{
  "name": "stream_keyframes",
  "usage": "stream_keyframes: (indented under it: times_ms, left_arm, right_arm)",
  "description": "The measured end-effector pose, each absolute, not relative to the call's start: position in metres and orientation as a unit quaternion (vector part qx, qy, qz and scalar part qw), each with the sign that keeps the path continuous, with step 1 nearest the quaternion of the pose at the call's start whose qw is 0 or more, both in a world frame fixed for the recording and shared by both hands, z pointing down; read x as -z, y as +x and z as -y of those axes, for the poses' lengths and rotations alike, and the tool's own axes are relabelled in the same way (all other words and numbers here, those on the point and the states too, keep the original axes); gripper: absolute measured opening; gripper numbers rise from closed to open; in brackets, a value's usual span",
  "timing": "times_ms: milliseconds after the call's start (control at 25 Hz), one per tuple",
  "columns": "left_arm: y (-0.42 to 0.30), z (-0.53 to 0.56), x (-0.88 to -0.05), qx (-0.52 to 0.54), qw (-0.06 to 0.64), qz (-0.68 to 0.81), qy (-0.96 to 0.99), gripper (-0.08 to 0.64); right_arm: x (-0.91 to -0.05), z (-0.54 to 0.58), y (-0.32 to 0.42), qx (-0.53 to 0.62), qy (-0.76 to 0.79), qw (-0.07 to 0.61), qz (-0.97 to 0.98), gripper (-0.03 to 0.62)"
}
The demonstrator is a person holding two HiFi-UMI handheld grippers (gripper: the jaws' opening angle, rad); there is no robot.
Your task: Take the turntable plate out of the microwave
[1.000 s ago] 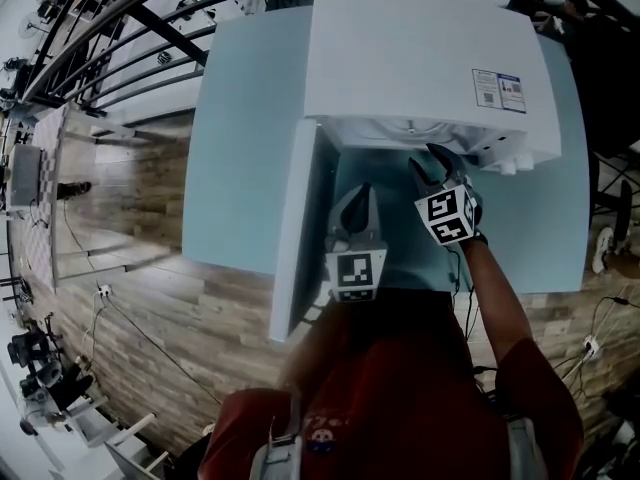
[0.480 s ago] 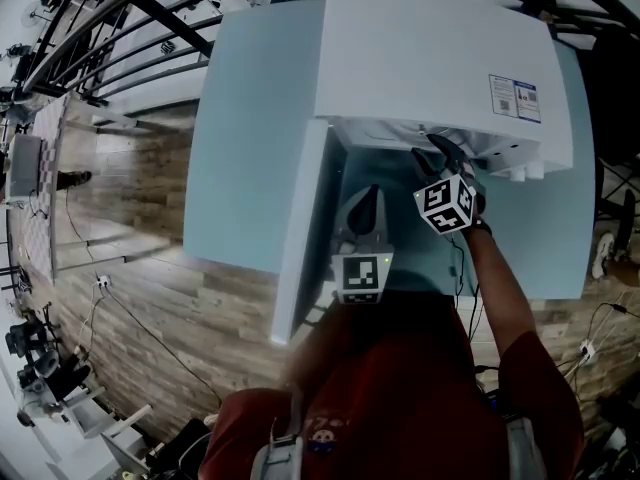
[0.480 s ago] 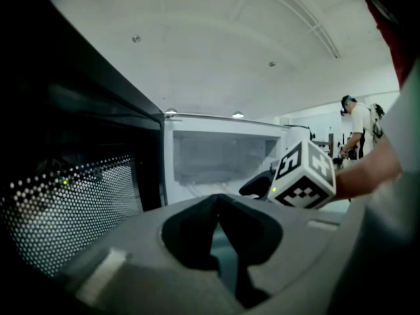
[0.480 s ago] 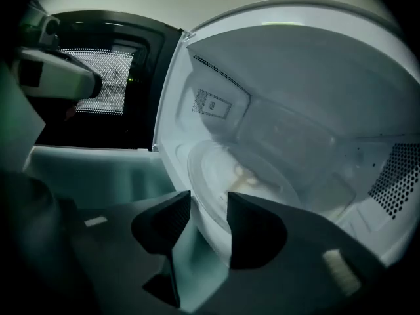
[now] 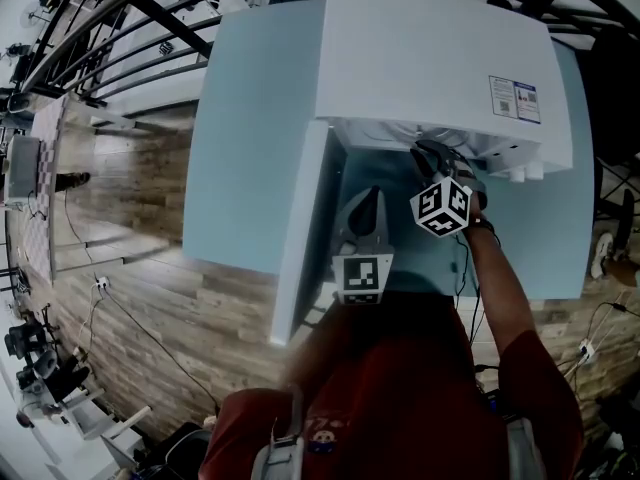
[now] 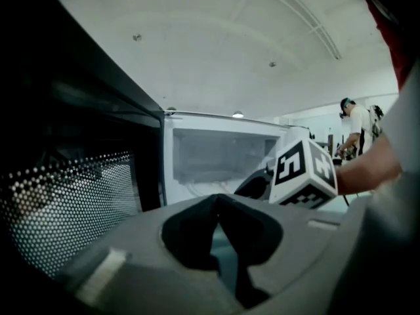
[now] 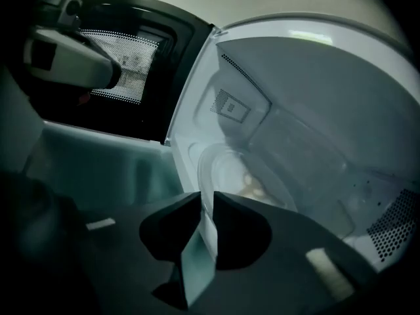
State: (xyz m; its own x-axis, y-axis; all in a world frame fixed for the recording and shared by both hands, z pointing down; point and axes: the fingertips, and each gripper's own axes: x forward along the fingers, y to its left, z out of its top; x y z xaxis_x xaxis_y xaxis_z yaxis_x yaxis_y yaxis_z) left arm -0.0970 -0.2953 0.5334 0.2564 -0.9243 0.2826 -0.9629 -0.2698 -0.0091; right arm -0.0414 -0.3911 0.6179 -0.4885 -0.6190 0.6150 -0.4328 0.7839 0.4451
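From the left, I see the microwave's door (image 5: pixel 300 228) swung wide, its far edge reaching out past the front edge of the light blue table (image 5: pixel 250 118). Just right of the door, my left gripper (image 6: pixel 216 201) hangs in front of the oven's mouth. Its jaws are brought together tip to tip with nothing between them, and it is well apart from the plate.

Further right, my right gripper (image 7: pixel 205 207) reaches into the mouth of the white microwave (image 5: pixel 430 53). Its jaws have just been closing. In the right gripper view the near rim of the glass turntable plate (image 7: pixel 226 166) stands between the two pads, which pinch it from both faces. The rest of the plate lies inside the cavity beyond the fingertips; I cannot judge its tilt.

The cavity walls stand near the plate at the sides and back. The front is open, and a strip of table shows there between the door and my right arm.

I count one microwave, one door, one plate and two grippers, one of them on the plate
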Motion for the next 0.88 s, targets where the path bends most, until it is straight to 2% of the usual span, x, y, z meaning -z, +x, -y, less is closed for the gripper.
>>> stream_keyframes:
  times_ms: [320, 880]
  left_arm:
    - [-0.098, 0.290, -0.528, -0.108, 0.069, 0.602, 0.788, 0.000]
    - [-0.104, 0.275, -0.527, -0.106, 0.073, 0.601, 0.789, 0.000]
  right_arm:
    - [-0.616, 0.377, -0.050, 0.158, 0.285, 0.421, 0.847, 0.031]
    - [-0.611, 0.328, -0.055, 0.179, 0.263, 0.417, 0.851, 0.026]
